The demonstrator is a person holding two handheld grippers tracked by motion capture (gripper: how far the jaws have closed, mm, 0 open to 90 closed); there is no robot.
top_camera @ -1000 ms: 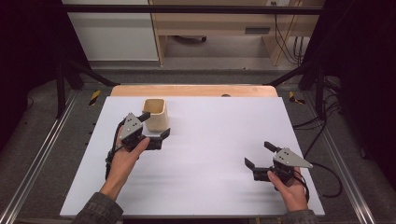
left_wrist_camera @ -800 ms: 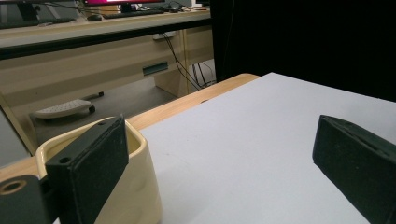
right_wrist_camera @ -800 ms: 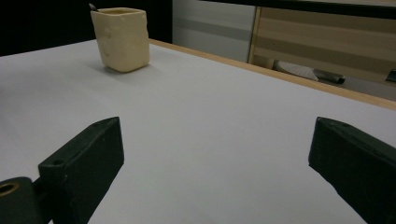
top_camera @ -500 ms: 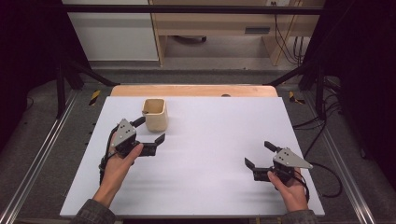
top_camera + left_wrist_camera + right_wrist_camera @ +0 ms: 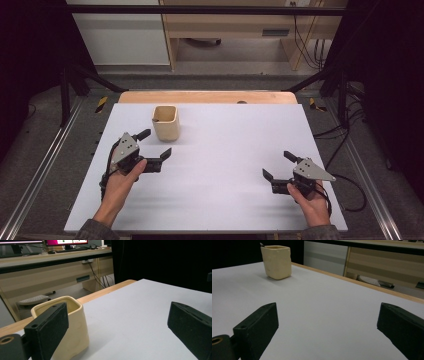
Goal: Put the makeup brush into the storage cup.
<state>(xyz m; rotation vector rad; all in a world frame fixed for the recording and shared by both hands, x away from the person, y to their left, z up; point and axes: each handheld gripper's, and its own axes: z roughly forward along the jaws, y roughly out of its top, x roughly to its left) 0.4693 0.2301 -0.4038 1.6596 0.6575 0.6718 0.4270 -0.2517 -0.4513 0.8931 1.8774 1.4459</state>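
Note:
A cream square cup (image 5: pixel 165 122) stands upright on the white table top (image 5: pixel 225 145), toward the far left. My left gripper (image 5: pixel 155 143) is open just in front of and to the left of it, apart from it. In the left gripper view the cup (image 5: pixel 75 325) sits behind the left jaw, and the open gripper (image 5: pixel 117 325) holds nothing. My right gripper (image 5: pixel 278 165) rests open near the front right of the table. In the right gripper view the cup (image 5: pixel 277 262) is far off at the upper left, beyond the empty gripper (image 5: pixel 328 325). A small dark tip pokes above the cup's rim.
A wooden strip (image 5: pixel 207 96) runs along the table's far edge. Metal frame rails (image 5: pixel 45 165) flank both sides, and cables (image 5: pixel 345 135) lie on the floor to the right. A desk (image 5: pixel 225 30) stands beyond the table.
My left gripper, whose jaws stood around the cup a second ago, has drawn back toward the person and left. The cup stays standing. The right gripper has barely moved.

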